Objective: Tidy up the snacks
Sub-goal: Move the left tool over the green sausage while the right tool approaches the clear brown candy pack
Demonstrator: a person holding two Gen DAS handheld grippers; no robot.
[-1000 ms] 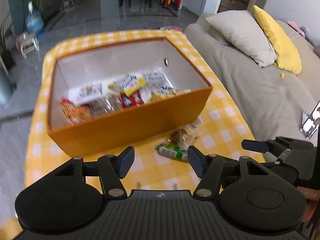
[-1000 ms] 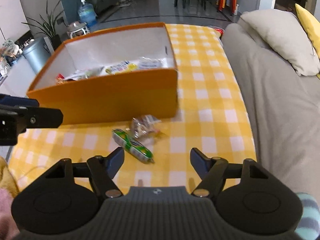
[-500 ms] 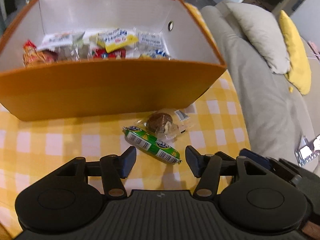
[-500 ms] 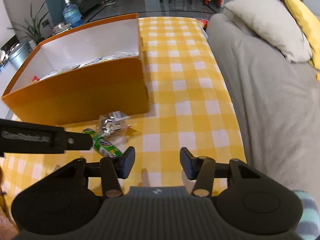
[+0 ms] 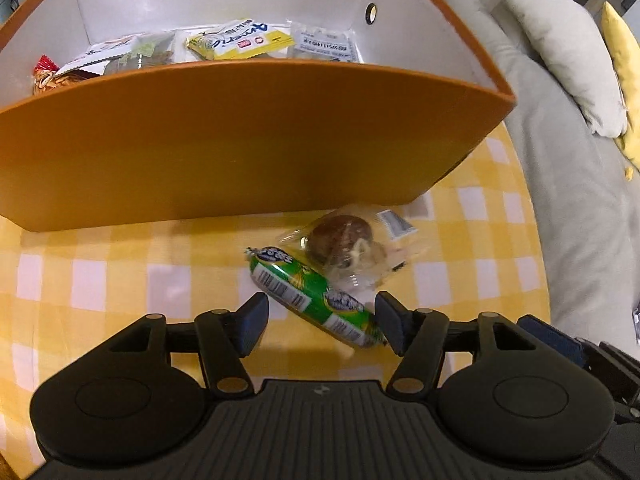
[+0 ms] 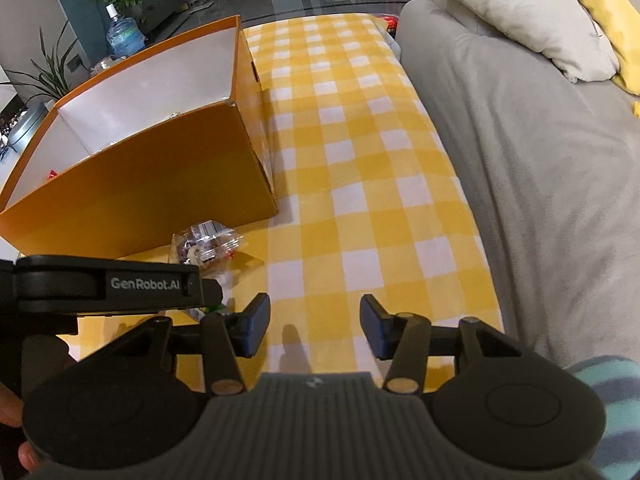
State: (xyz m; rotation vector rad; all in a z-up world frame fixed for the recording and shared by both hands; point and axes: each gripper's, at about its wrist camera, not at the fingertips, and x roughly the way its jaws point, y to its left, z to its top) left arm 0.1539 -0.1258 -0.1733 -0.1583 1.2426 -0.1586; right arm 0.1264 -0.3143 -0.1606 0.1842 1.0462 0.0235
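A green wrapped snack bar [image 5: 312, 296] lies slantwise on the yellow checked tablecloth [image 5: 120, 280], in front of the orange box [image 5: 240, 140]. My left gripper [image 5: 322, 320] hangs low over the bar with a finger on either side. Its jaws are opening and the pads do not press on it. A clear packet with a brown pastry [image 5: 340, 240] lies just behind the bar. Several snack packs [image 5: 240, 40] lie inside the box. My right gripper [image 6: 314, 326] stands partly open over bare cloth, nothing between its fingers. From there the left gripper's black body [image 6: 112, 284] hides most of the bar.
A grey sofa [image 6: 520, 160] with a beige pillow [image 6: 516, 12] and a yellow cushion runs along the table's right edge. The orange box [image 6: 140, 192] fills the left of the table. A plant and a water bottle [image 6: 124, 36] stand on the floor beyond.
My left gripper has come down and forward until its fingers straddle the green bar. My right gripper's jaws have narrowed, and it has swung right, off the two snacks.
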